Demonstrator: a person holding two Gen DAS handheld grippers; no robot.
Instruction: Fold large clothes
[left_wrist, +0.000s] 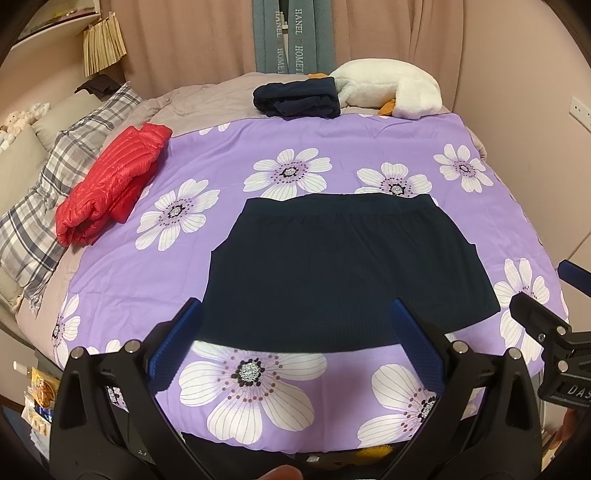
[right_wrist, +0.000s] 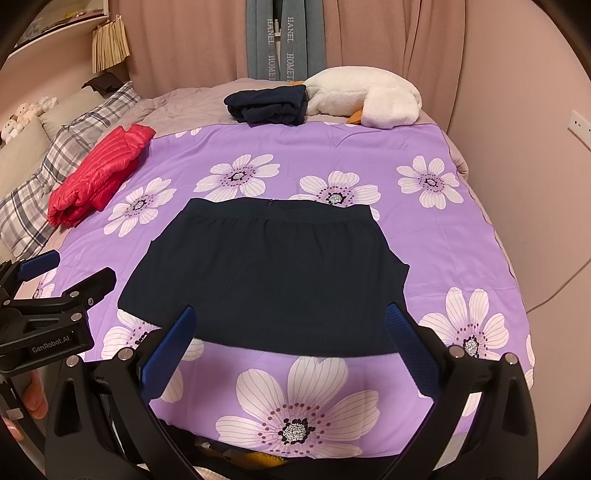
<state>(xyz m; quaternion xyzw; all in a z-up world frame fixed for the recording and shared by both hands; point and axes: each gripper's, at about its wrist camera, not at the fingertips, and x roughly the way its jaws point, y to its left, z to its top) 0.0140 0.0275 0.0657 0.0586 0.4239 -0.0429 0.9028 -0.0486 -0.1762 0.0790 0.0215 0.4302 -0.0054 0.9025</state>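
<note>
Skirt (left_wrist: 343, 273): flat mid-bed (left_wrist: 369, 140), spread for folding | left claw (left_wrist: 295, 317): spread, above skirt hem | right claw (right_wrist: 291, 325): spread, above hem | red jacket (left_wrist: 110, 184), navy pile (left_wrist: 295, 98): beyond skirt, apparently folded

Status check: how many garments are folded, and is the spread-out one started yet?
Done: red jacket and dark garment lie folded. In hand: nothing; left gripper and right gripper hover open. Left: the navy skirt lies flat, unfolded.
</note>
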